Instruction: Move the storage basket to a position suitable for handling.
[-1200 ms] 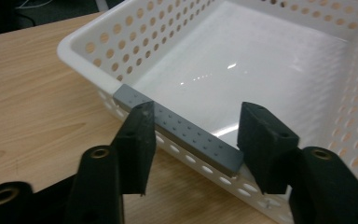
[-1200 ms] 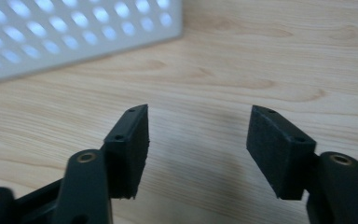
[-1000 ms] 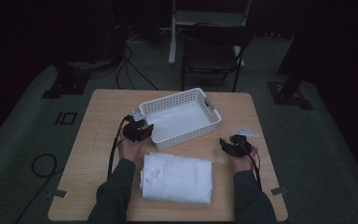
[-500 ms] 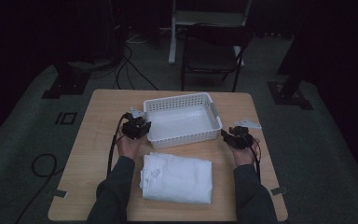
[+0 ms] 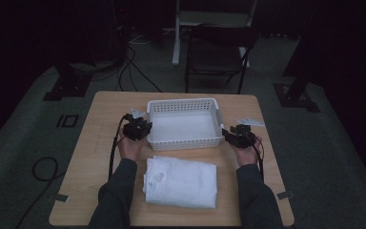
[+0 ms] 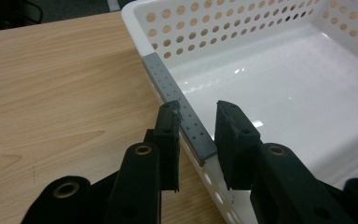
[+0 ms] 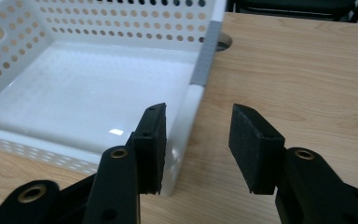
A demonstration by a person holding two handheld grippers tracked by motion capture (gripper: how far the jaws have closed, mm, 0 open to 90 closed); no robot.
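A white perforated basket [image 5: 183,101] stands empty on the wooden table [image 5: 100,157], square to its edges. My left gripper [image 5: 140,129] is at the basket's left wall. In the left gripper view my left gripper [image 6: 198,121] is shut on the rim, where a grey strip [image 6: 168,84] runs along it. My right gripper [image 5: 233,136] is at the basket's right wall. In the right gripper view my right gripper [image 7: 198,126] straddles that wall [image 7: 189,112], one jaw inside and one outside; the jaws have just been closing and stand off the plastic. A folded white towel [image 5: 181,181] lies in front of the basket, between the person's forearms.
A dark chair [image 5: 217,52] stands behind the table's far edge. Cables [image 5: 133,71] trail over the floor at the back left. Bare tabletop lies to the left and right of the basket and towel.
The basket has turned from a skewed angle to square with the table. My right gripper has moved forward to the basket's right wall. My left gripper has stayed at the left rim.
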